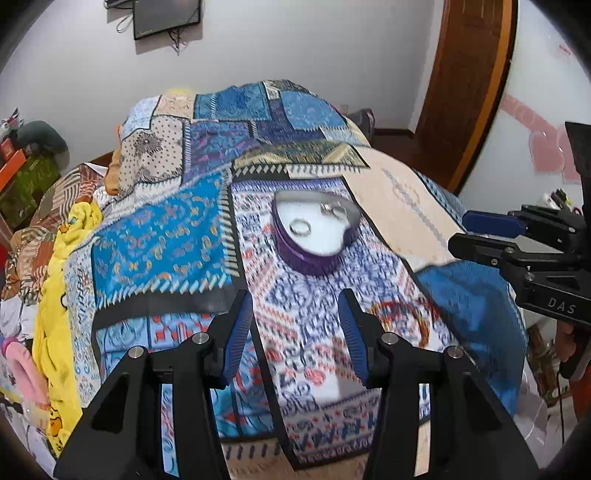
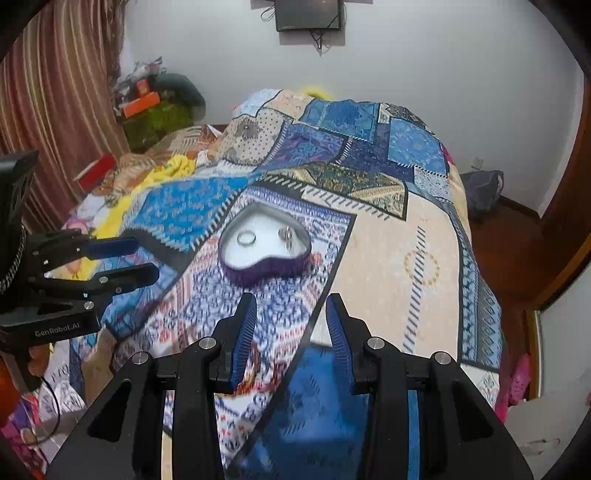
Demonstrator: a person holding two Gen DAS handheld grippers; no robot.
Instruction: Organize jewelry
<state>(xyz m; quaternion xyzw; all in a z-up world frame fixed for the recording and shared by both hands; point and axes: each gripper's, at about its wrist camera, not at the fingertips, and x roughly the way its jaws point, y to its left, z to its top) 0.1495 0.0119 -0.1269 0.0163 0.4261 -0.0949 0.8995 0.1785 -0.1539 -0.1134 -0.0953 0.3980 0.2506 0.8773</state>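
A purple heart-shaped jewelry box (image 1: 314,258) with a white lining lies open on the patterned bedspread; it also shows in the right wrist view (image 2: 266,271). Inside lie a plain silver ring (image 1: 300,226) (image 2: 246,238) and a second silver ring (image 1: 331,209) (image 2: 286,235) near the far lobe. My left gripper (image 1: 295,295) is open and empty, short of the box. My right gripper (image 2: 291,299) is open and empty, also just short of the box. Each gripper shows in the other's view, the right gripper (image 1: 458,230) at the right, the left gripper (image 2: 147,258) at the left.
The blue patchwork bedspread (image 1: 166,240) covers the bed. A yellow blanket (image 1: 62,295) and rumpled cloths lie along its left side. A wooden door (image 1: 465,92) stands at the right, a wall screen (image 2: 308,14) hangs above the bed's far end, and striped curtains (image 2: 55,92) hang at the left.
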